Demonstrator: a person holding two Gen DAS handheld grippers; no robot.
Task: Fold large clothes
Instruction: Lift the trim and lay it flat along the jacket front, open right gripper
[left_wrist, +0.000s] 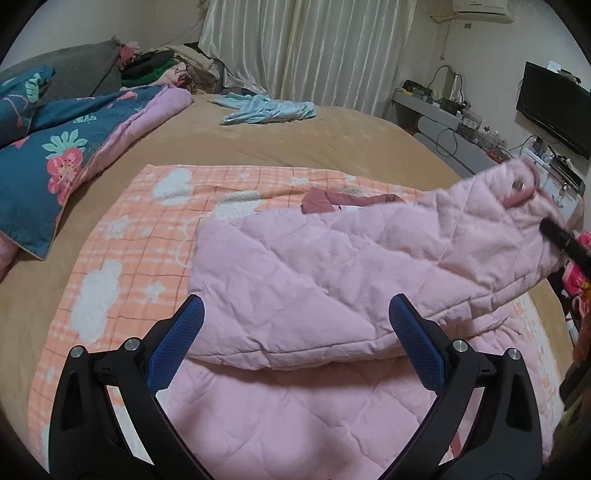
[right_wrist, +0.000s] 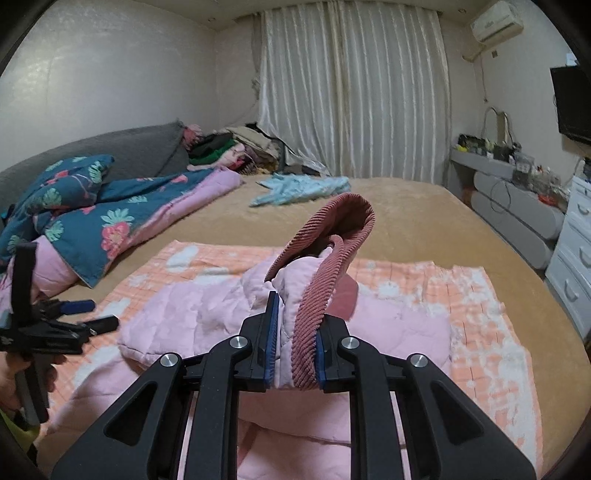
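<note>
Sleeve-fold step in hand: pink quilted jacket (left_wrist: 295, 295) spread on the orange checked blanket (left_wrist: 122, 258); right gripper (right_wrist: 294, 354) jaws clamped on its ribbed cuff — lifted above jacket body. Left gripper (left_wrist: 295, 332) jaws apart, empty. Next, judged: sleeve to be laid across jacket.

The left gripper (left_wrist: 295, 325) is held low and angled downward, its two blue-padded fingers (left_wrist: 175, 343) spread wide apart with nothing pressed between them. In the right wrist view it is seen from the side at the far left, gripped by a hand (right_wrist: 22, 373) around its handle. The right gripper (right_wrist: 294, 341) is raised and tipped downward, its jaws drawn together so that a bunched fold of the pink quilted jacket (right_wrist: 295, 314) is clamped between the pads. One black finger of it (left_wrist: 561, 240) is seen at the right edge of the left wrist view.
</note>
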